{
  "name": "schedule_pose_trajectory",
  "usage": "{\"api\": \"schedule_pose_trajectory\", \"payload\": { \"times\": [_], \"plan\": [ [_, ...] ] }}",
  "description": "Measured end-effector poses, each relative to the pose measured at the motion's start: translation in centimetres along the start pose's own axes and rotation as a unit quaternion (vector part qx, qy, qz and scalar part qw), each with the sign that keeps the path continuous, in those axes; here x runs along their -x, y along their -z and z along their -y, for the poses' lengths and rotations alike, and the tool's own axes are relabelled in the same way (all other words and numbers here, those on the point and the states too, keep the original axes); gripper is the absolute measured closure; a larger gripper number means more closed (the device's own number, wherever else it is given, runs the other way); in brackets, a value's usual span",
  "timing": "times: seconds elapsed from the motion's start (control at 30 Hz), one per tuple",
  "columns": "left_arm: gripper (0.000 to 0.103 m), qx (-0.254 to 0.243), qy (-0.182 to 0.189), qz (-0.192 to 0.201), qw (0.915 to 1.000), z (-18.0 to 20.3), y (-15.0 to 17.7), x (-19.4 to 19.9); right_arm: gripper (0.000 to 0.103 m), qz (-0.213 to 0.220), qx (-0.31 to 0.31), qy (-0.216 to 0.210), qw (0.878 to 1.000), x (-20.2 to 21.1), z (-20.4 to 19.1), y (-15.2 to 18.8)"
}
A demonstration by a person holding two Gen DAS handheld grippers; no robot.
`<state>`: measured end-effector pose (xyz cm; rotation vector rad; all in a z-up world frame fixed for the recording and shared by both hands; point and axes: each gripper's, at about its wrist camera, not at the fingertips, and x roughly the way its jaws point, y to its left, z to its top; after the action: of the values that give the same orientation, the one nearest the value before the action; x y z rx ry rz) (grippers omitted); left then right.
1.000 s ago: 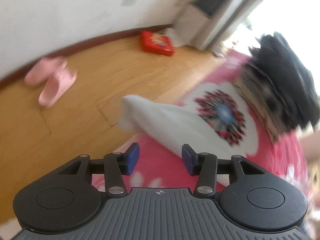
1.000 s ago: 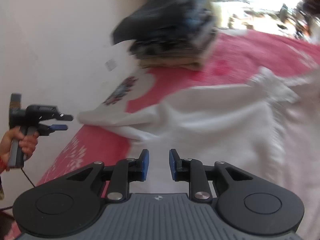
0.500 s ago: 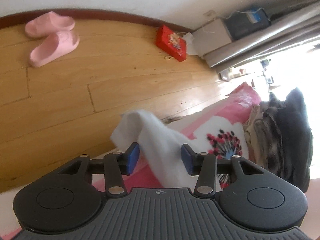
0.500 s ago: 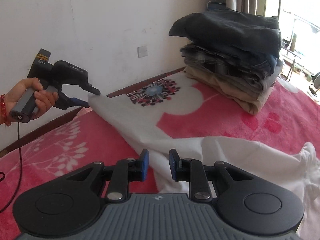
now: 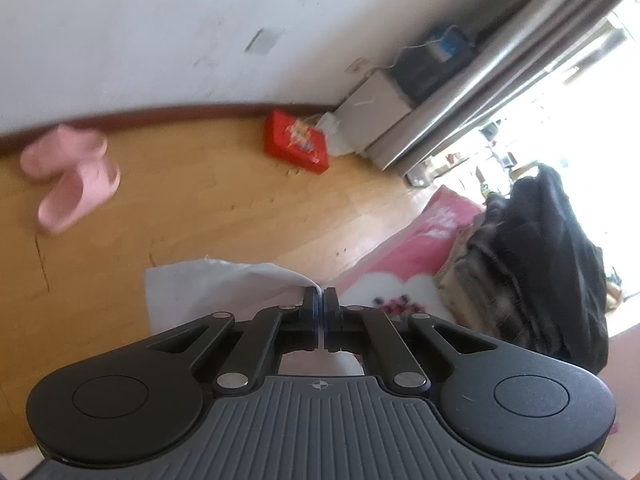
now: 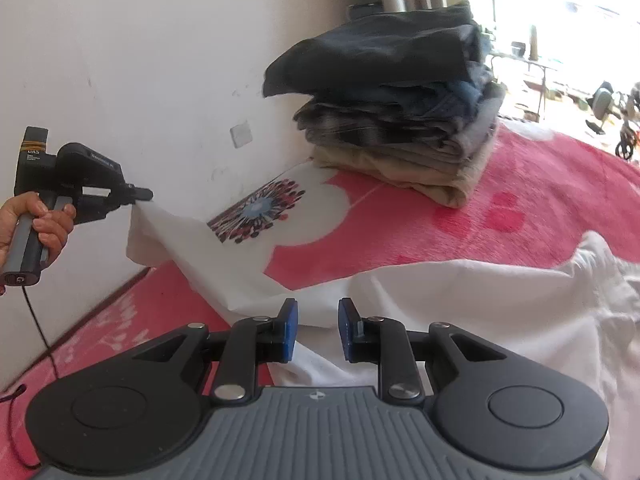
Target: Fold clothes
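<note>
Our left gripper (image 5: 321,299) has just clamped a corner of the thin white cotton garment (image 6: 460,308) sprawled on the pink floral blanket (image 6: 560,200), so folding can begin, while our right gripper (image 6: 317,322) hovers above the cloth, fingers apart.

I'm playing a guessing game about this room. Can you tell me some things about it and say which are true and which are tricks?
1. The left gripper is pinching a corner of the white cloth. True.
2. The right gripper is squeezing the cloth too. False: its jaws stand apart above the cloth, with nothing pinched.
3. A stack of folded clothes sits on the pink blanket. True.
4. The slippers on the floor are blue. False: they are pink.
5. A red box lies on the wooden floor near the wall. True.
</note>
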<state>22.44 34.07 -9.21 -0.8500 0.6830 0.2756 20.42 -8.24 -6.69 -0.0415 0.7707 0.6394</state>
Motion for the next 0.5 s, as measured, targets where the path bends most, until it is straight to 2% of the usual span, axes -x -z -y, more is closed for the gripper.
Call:
{"api": "schedule_pose_trajectory", "payload": {
  "times": [0.17,0.23,0.27,0.3,0.37,0.43,0.5],
  "plan": [
    [0.1,-0.03,-0.006,0.03,0.9991,3.5,-1.9,-2.3,0.078,0.0,-0.025,0.0,1.0,0.5,0.9,0.4],
    [0.079,-0.051,-0.038,0.011,0.9979,4.5,-2.0,-4.9,0.078,-0.004,-0.033,0.002,0.999,0.3,1.2,0.7],
    [0.076,-0.061,-0.055,0.002,0.9966,5.0,-2.0,-6.1,0.078,-0.007,-0.036,0.002,0.999,0.1,1.3,0.9],
    [0.074,-0.07,-0.072,0.0,0.9949,5.2,-1.7,-6.9,0.078,-0.009,-0.039,0.003,0.999,0.0,1.4,1.1],
    [0.072,-0.087,-0.081,0.006,0.9929,5.4,-1.1,-7.4,0.078,-0.012,-0.038,0.002,0.999,-0.3,1.5,1.3],
    [0.066,-0.096,-0.086,0.012,0.9916,5.0,-0.9,-7.3,0.078,-0.016,-0.034,0.001,0.999,-0.7,1.4,1.5],
    [0.065,-0.102,-0.088,0.016,0.9908,4.4,-0.8,-7.0,0.078,-0.016,-0.016,-0.004,1.0,-1.1,1.0,1.5]
  ]
}}
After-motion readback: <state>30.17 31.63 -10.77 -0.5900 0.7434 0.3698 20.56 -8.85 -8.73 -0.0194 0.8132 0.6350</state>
